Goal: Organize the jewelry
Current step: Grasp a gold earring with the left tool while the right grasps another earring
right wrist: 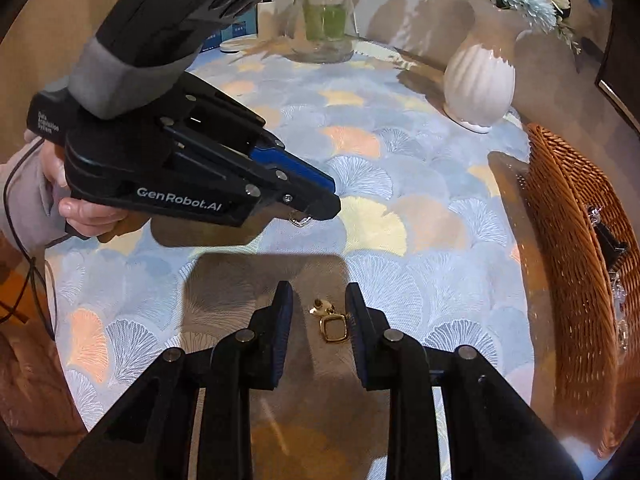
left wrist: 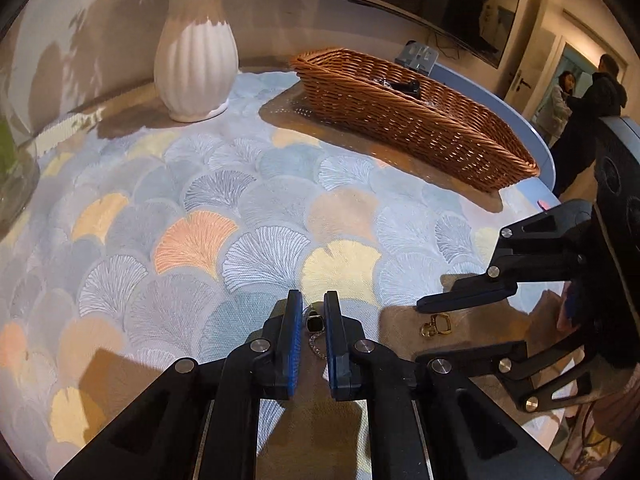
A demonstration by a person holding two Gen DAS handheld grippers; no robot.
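My left gripper [left wrist: 313, 312] is partly open, its fingers on either side of a silver chain piece with a black square stone [left wrist: 312, 323] lying on the tablecloth; whether the pads touch it I cannot tell. It also shows in the right wrist view [right wrist: 316, 204], low over a silver loop [right wrist: 301, 221]. My right gripper [right wrist: 319, 300] is open with its fingers around a gold earring with a square ring [right wrist: 331, 326] on the cloth. In the left wrist view the right gripper [left wrist: 420, 330] brackets the same gold earring [left wrist: 435, 325].
A brown wicker basket [left wrist: 420, 128] with dark and shiny pieces inside stands at the back right, also on the right of the right wrist view [right wrist: 572, 248]. A white ribbed vase [left wrist: 196, 60] and a glass vase [right wrist: 322, 16] stand further back. Two people stand by a door [left wrist: 580, 100].
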